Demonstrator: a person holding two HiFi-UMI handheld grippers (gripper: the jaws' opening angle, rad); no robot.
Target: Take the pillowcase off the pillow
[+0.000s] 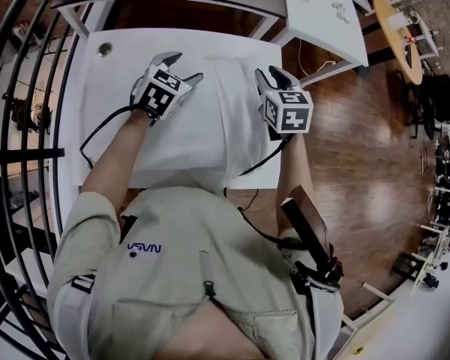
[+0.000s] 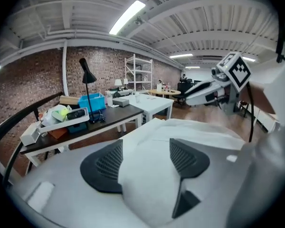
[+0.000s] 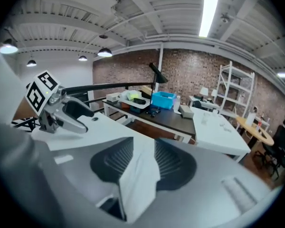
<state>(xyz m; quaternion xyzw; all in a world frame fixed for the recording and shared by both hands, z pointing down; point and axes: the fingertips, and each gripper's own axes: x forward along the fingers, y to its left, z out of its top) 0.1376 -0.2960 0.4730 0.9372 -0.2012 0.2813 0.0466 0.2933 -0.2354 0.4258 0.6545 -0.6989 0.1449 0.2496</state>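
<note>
Pillowcase (image 1: 210,126) — between left gripper (image 2: 147,160) fingers, pinched by right gripper (image 3: 143,163) | shirt (image 1: 187,291) — "NASA"

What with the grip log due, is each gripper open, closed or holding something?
Left gripper: open, jaws wide, pillowcase fabric loose between them.
Right gripper: closed on a fold of the pillowcase.

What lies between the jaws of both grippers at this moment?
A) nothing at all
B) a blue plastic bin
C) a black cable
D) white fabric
D: white fabric shows between the jaws of the left gripper and between those of the right gripper, each in its own gripper view.
</note>
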